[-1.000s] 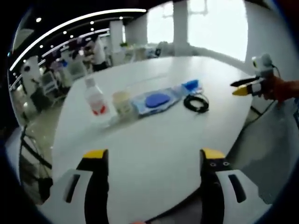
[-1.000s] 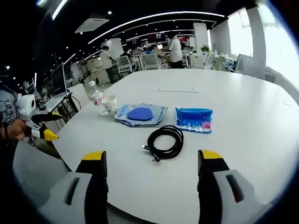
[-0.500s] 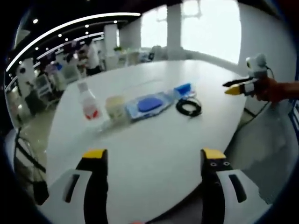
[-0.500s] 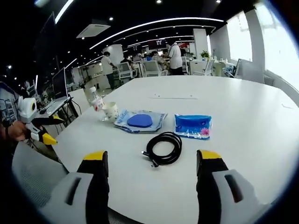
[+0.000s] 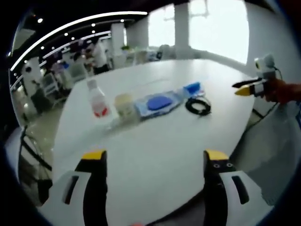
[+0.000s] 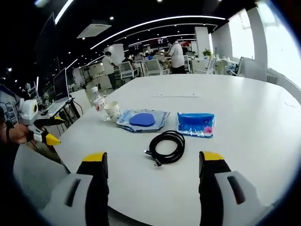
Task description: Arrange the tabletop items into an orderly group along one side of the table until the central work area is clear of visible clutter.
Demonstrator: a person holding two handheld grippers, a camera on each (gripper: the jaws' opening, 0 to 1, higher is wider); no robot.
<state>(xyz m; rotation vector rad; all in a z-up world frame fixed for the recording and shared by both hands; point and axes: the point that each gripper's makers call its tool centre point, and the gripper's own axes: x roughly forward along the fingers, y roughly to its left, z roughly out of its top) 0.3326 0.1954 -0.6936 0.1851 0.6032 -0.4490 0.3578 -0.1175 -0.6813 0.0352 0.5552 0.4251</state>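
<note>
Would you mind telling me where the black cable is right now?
In the right gripper view the coiled black cable lies on the white table, nearest the camera, just in front of the blue packet and the blue pad.

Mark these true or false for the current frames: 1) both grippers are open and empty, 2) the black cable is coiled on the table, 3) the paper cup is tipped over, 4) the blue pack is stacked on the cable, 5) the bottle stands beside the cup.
1) True. The left gripper and the right gripper both have their jaws apart with nothing between them.
2) True. The black cable lies coiled on the white table.
3) False. The paper cup stands upright.
4) False. The blue pack lies flat on the table beside the cable, apart from it.
5) True. The bottle stands upright next to the cup.
</note>
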